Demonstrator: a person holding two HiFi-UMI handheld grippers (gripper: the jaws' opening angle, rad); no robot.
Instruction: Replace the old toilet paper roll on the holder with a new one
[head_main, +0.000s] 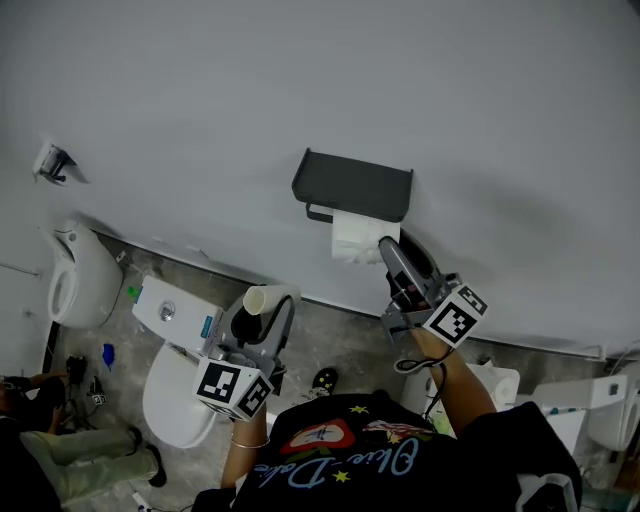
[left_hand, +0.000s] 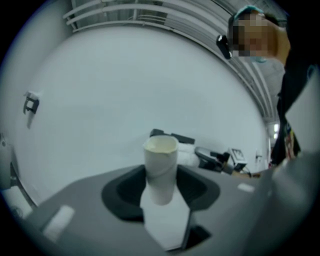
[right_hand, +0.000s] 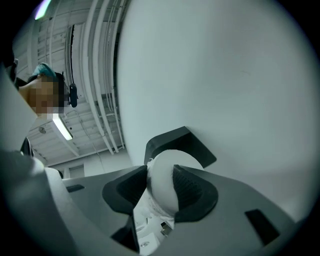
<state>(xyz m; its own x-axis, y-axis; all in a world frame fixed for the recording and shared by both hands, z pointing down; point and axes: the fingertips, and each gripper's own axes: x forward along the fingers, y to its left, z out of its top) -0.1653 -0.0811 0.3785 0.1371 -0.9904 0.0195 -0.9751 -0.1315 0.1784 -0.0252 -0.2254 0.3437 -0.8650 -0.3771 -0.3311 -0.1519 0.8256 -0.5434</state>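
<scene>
A pale grey wall is seen from above, met by a speckled floor. A white toilet paper roll is seen directly below the dark holder, just above centre. It is clasped at its sides by the right gripper, which comes in from 4 o'clock. At 7 o'clock from the holder, an empty cardboard tube is held upright in the left gripper. A white toilet is placed at 8 o'clock.

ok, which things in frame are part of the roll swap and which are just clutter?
Job:
- wall holder
- empty cardboard tube, gripped by left gripper
- full toilet paper roll, gripped by right gripper

Lying about:
- toilet
- small wall fitting
- blue item on the floor
</scene>
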